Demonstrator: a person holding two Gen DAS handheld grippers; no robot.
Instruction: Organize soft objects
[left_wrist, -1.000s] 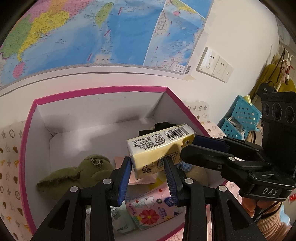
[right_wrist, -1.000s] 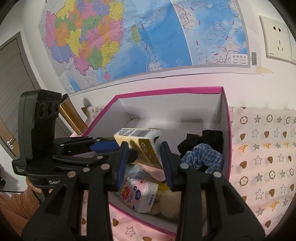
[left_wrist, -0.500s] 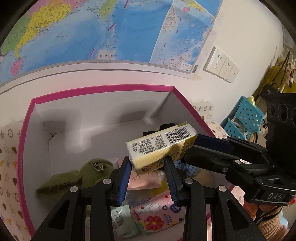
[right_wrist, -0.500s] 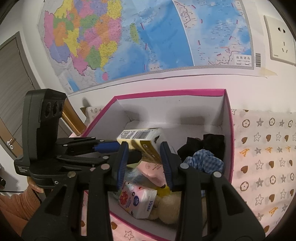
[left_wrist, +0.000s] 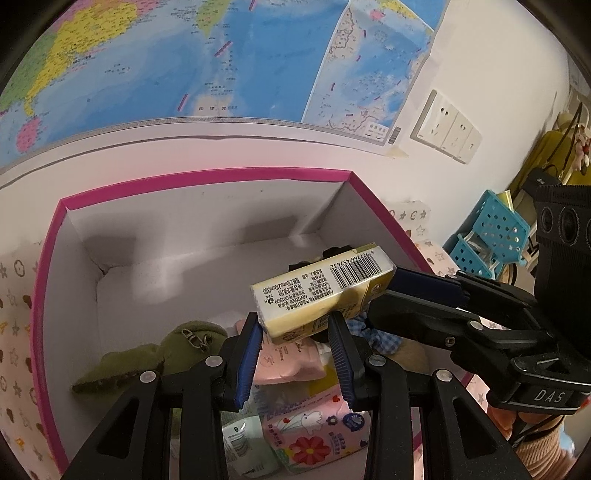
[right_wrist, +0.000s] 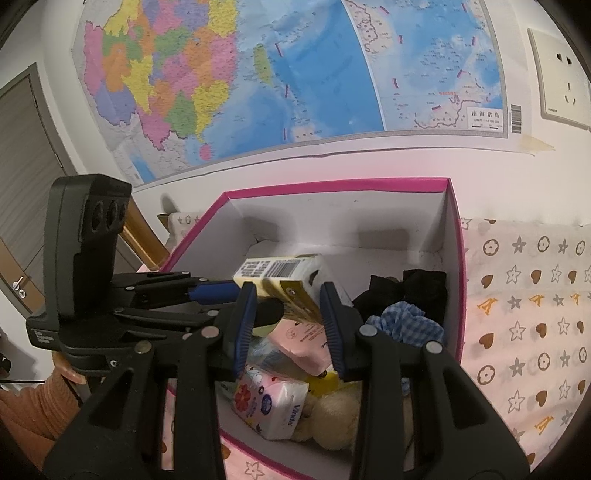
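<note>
Soft things fill the near end of a pink-rimmed box (left_wrist: 207, 177), a big rectangular cardboard carton with smooth white inner walls; it is the landmark for all that follows. Under the box lies a cloth (right_wrist: 524, 314) printed with stars and flowers. Inside, against the box's left wall in the left wrist view, slumps a fuzzy olive plush crocodile (left_wrist: 147, 354). At the near wall sits a round, cream-furred plush toy (right_wrist: 332, 417), beside a glossy flower-printed tissue pack (right_wrist: 269, 402) and a pale pink soft pack (left_wrist: 288, 360). Toward the box's right wall bunch a crumpled black fabric (right_wrist: 406, 291) and a blue gingham scrunchie (right_wrist: 406, 325).

Above the box's middle hangs a yellow tissue pack (left_wrist: 321, 291), a shiny film-wrapped brick with a barcode on its top face, tilted. The left gripper (left_wrist: 295, 354) pinches its near end between ribbed blue pads, fingers (left_wrist: 247, 354) pressed on the wrapper. The right gripper (right_wrist: 288, 325) clamps the pack's other end likewise.
</note>
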